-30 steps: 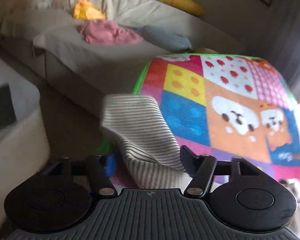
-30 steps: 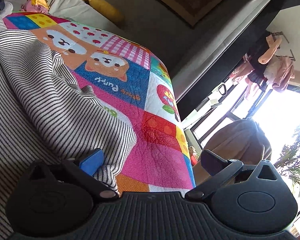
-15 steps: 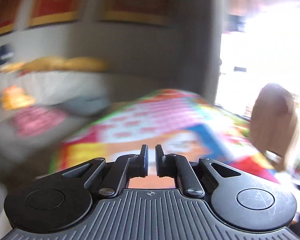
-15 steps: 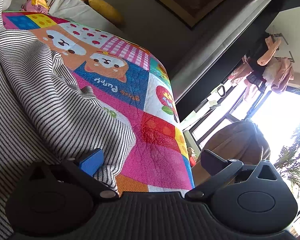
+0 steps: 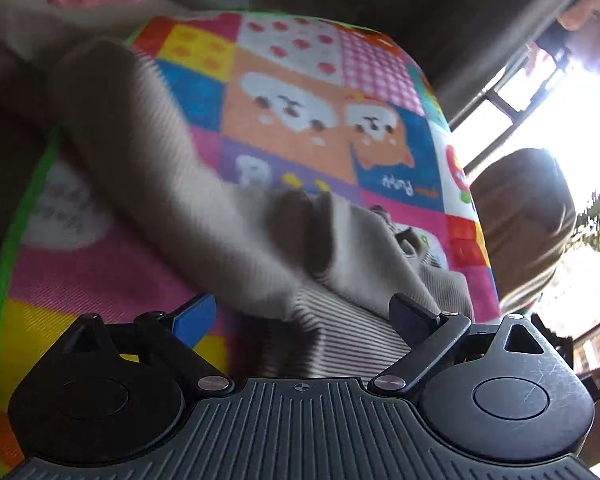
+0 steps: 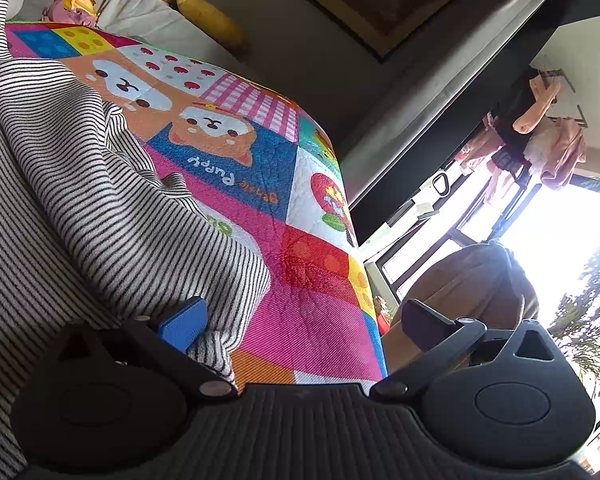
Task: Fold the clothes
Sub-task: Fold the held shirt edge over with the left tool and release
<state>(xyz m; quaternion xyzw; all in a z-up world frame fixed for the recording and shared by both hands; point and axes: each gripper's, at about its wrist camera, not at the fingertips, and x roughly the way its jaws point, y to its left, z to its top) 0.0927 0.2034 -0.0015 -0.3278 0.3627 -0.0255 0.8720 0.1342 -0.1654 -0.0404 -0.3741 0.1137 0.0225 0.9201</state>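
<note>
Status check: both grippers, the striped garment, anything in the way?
Left gripper opening, striped garment loose between jaws. Right gripper open, empty. Garment rumpled on patchwork mat. Nothing blocking.

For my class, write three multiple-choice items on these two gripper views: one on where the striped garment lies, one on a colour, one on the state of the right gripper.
1. Where does the striped garment lie?
A. on the patchwork play mat
B. on the sofa
C. on a hanger

2. What colour is the pad on one of the right gripper's fingers?
A. red
B. blue
C. white

3. How do the right gripper's jaws stand?
A. shut on the garment
B. shut on nothing
C. wide apart

Key: 1 A, the cloth drapes over the mat's squares; 2 B, the pad beside the stripes is blue; 3 C, mat shows in the gap.
</note>
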